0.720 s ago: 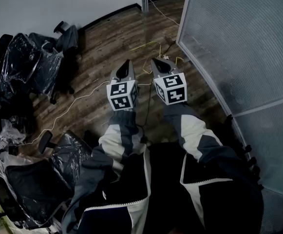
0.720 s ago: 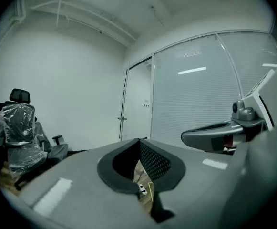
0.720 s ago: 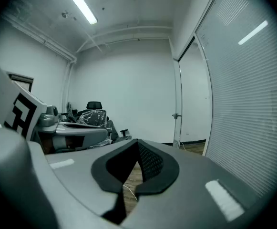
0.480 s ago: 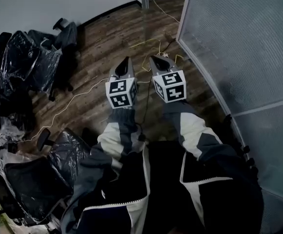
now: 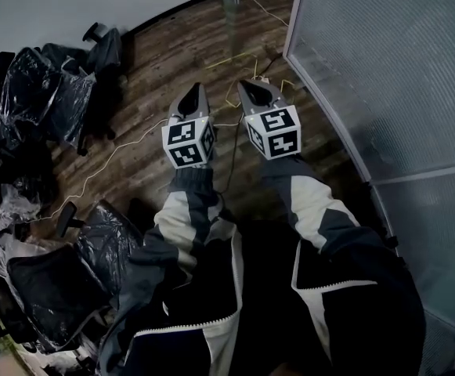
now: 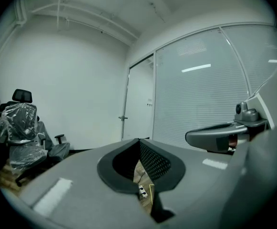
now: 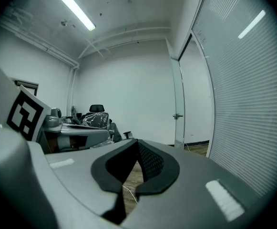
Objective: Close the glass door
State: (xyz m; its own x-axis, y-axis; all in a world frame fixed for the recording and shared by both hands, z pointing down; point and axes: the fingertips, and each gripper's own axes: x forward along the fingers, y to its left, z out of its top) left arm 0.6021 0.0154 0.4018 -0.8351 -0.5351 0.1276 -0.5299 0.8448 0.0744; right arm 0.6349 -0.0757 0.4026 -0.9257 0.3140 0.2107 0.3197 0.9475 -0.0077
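The glass door (image 6: 140, 104) stands far ahead between the white wall and the frosted glass wall, with a small handle (image 6: 123, 119) on its left edge. In the right gripper view the door (image 7: 194, 99) and its handle (image 7: 177, 116) show to the right of centre. My left gripper (image 5: 194, 89) and right gripper (image 5: 247, 86) are held side by side over the wooden floor and point toward the door. Both are shut with nothing between the jaws. The door is well beyond their reach.
A frosted glass wall (image 5: 384, 69) runs along the right. Plastic-wrapped office chairs (image 5: 47, 92) and another chair (image 5: 55, 288) crowd the left. A pale cable (image 5: 117, 159) and yellow wires (image 5: 235, 92) lie on the floor ahead.
Both grippers have moved a little up and forward in the head view. The floor and chairs have slid toward the bottom, as the person steps toward the door.
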